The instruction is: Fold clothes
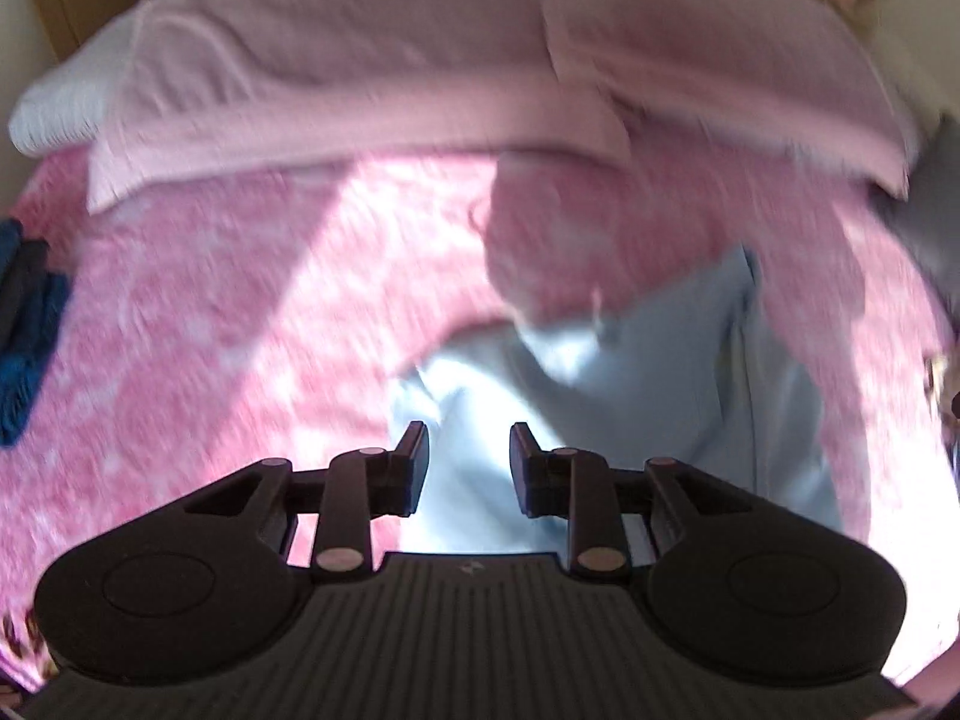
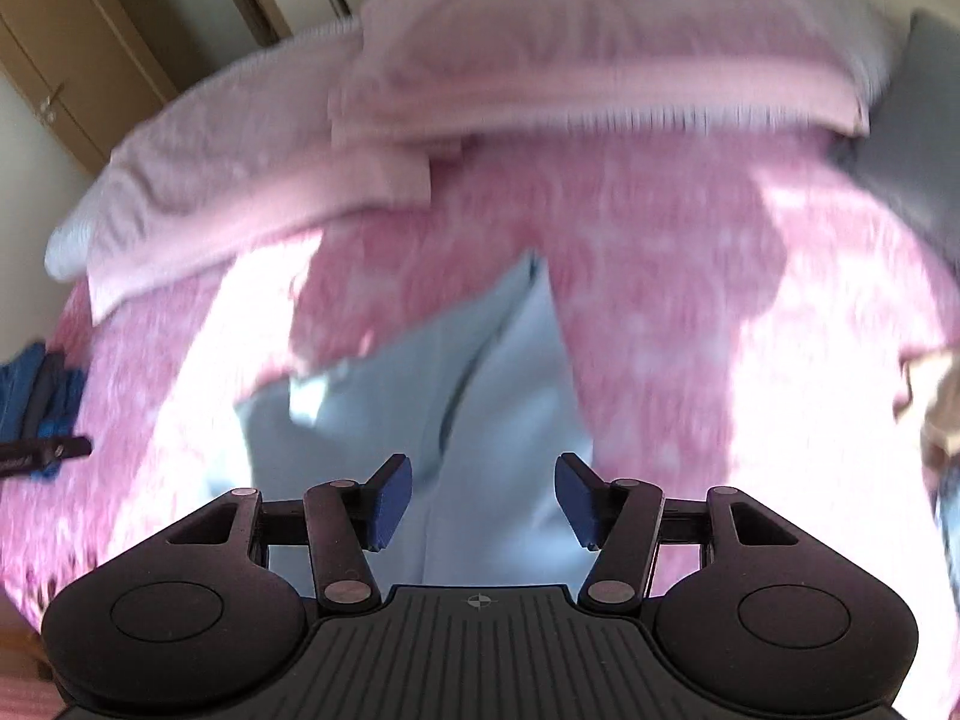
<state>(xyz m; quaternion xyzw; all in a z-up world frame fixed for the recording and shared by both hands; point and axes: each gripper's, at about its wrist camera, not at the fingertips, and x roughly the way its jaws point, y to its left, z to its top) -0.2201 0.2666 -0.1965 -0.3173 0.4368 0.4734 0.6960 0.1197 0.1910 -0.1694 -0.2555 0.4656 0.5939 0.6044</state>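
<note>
On the pink patterned bedspread (image 1: 210, 312), seen from the left wrist camera, a pale blue garment (image 1: 648, 372) lies spread out, part in sunlight and part in shadow. The left gripper (image 1: 469, 468) hangs above the garment's near end with its fingers parted and nothing between them. Light pink pillows (image 1: 336, 78) lie across the far side of the bed, and a dark blue stack of clothes (image 1: 27, 324) sits at the left edge. The picture is blurred.

From the right wrist camera, the same pale blue garment (image 2: 456, 372) lies straight ahead on the bedspread (image 2: 690, 276). The right gripper (image 2: 483, 498) is spread wide over it, holding nothing. The pillows (image 2: 540, 60) sit beyond, a grey cushion (image 2: 918, 138) at the right, and the blue stack (image 2: 42, 396) far left.
</note>
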